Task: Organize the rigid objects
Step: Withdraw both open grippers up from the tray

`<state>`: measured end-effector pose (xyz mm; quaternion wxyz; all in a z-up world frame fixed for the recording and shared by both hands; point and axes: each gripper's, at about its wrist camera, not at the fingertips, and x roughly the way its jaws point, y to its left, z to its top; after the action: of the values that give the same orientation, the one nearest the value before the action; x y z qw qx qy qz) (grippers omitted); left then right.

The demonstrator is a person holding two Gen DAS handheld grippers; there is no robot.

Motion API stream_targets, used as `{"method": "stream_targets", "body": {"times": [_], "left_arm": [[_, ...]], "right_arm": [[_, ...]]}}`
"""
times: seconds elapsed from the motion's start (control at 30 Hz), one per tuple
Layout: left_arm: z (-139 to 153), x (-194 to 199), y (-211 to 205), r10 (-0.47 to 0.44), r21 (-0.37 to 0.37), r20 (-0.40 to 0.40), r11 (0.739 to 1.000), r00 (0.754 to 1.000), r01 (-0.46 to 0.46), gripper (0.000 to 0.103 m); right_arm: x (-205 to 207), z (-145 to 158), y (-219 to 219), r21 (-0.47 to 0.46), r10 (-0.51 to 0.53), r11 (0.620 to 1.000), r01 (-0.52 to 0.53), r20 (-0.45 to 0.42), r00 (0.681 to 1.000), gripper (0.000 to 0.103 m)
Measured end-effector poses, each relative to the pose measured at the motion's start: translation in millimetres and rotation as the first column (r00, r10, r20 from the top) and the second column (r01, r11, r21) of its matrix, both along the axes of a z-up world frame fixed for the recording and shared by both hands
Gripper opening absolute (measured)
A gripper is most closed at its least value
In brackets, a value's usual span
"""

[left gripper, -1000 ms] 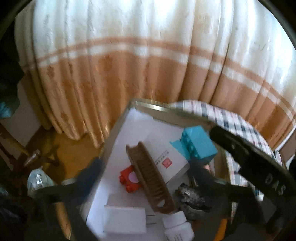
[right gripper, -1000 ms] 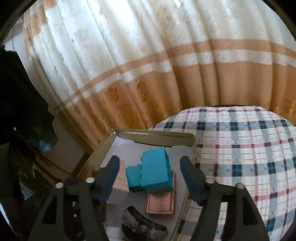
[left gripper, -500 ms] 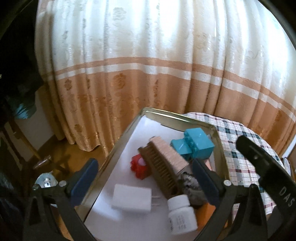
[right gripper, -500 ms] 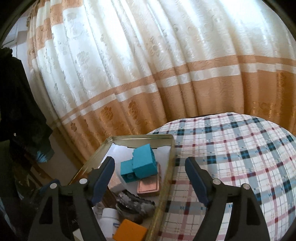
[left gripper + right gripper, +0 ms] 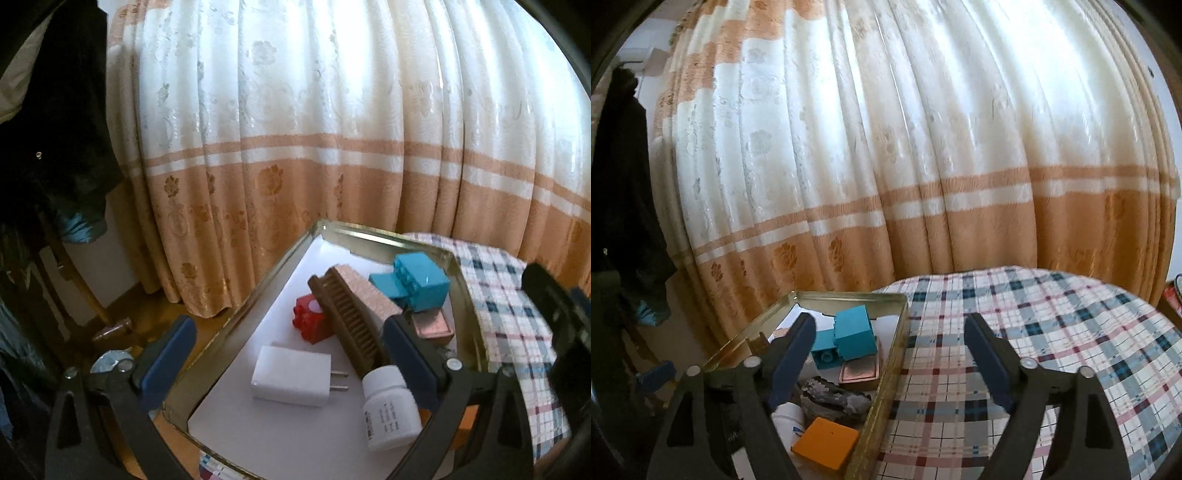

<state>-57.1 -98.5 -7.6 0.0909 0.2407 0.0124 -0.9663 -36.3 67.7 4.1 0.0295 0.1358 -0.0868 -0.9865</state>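
Note:
A gold metal tray lined with white paper holds a wooden brush, a red block, a teal block, a white charger plug, a white pill bottle, a copper tin, a grey lumpy piece and an orange block. My left gripper is open and empty above the tray's near end. My right gripper is open and empty over the tray's right rim.
The tray sits at the left edge of a round table with a plaid cloth. A cream and orange curtain hangs close behind. Dark clothing hangs at the left, and a wooden floor lies below the table edge.
Both grippers have drawn back and up from the tray, so more curtain and table show. The left view has steadied. Objects in the tray have stayed put.

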Motion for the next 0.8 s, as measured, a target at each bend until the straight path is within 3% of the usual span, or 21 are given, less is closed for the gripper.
{"method": "stream_targets", "body": {"times": [0.23,0.8], "left_arm": [[5,6,3,0.009,0.007,-0.074,1.0,0.997,-0.008,0.103],[2,6,-8,0.014,0.069,-0.039,0.998,0.999,-0.011,0.103]], "right_arm": [[7,0,6,-0.013,-0.032,0.999,0.032,-0.005,0.999,0.088],[6,-1,6,-0.004,-0.055,0.998,0.055,0.016,0.998,0.088]]}}
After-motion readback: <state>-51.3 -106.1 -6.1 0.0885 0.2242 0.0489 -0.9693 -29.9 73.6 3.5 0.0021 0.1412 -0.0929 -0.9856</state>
